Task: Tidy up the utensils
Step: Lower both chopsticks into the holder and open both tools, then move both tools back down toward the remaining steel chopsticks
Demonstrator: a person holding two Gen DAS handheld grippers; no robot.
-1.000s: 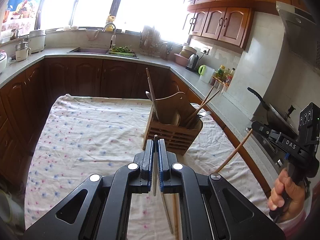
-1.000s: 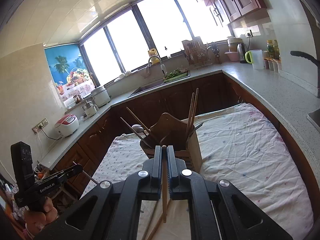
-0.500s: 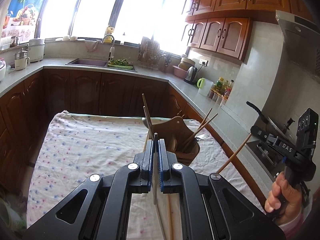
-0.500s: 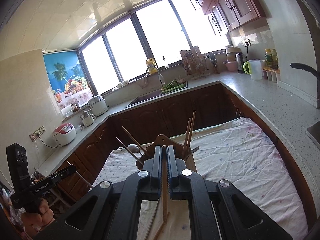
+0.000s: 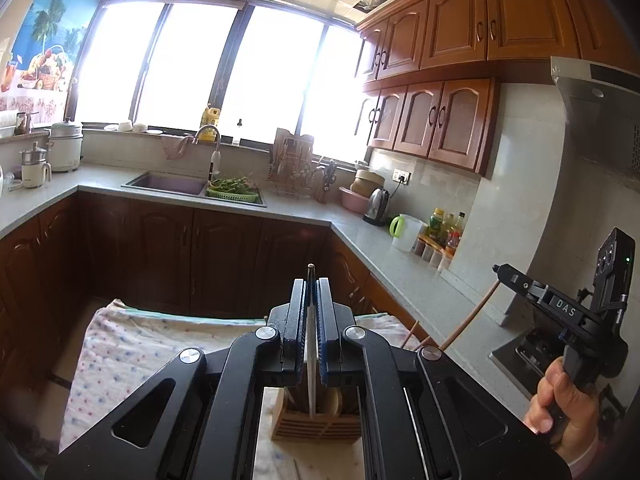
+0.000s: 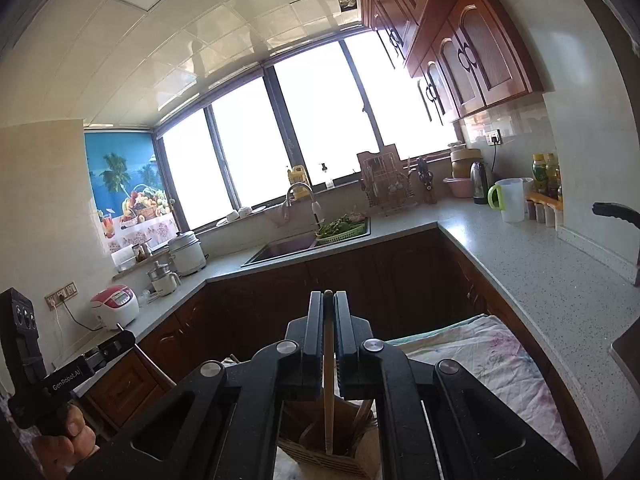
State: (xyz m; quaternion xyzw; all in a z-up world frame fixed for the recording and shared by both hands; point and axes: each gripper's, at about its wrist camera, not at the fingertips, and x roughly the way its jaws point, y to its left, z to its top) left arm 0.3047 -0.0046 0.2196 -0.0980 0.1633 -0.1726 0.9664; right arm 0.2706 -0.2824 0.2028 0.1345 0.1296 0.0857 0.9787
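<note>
My left gripper [image 5: 311,285] is shut on a thin pale chopstick [image 5: 310,344] that hangs down between its pads. Its lower end is above the wooden utensil holder [image 5: 316,426], which shows low in the left wrist view, mostly hidden by the gripper body. My right gripper [image 6: 328,299] is shut on a wooden chopstick [image 6: 328,380] whose tip hangs over the same holder [image 6: 316,450]. The left wrist view shows the right gripper [image 5: 516,278] at the far right, its chopstick [image 5: 470,320] slanting down-left. The left gripper [image 6: 120,338] appears at the left of the right wrist view.
The holder stands on a flowered tablecloth [image 5: 128,348] inside a U-shaped counter [image 6: 532,264]. A sink [image 5: 172,183], green basket, dish rack, kettle [image 5: 377,207], jug and bottles line the counter. A pan handle [image 6: 616,212] sticks out at right. A hand [image 5: 564,408] grips the right tool.
Both grippers have risen and tipped upward with their chopsticks. The holder has slid from the middle of each view to the bottom, under the gripper bodies.
</note>
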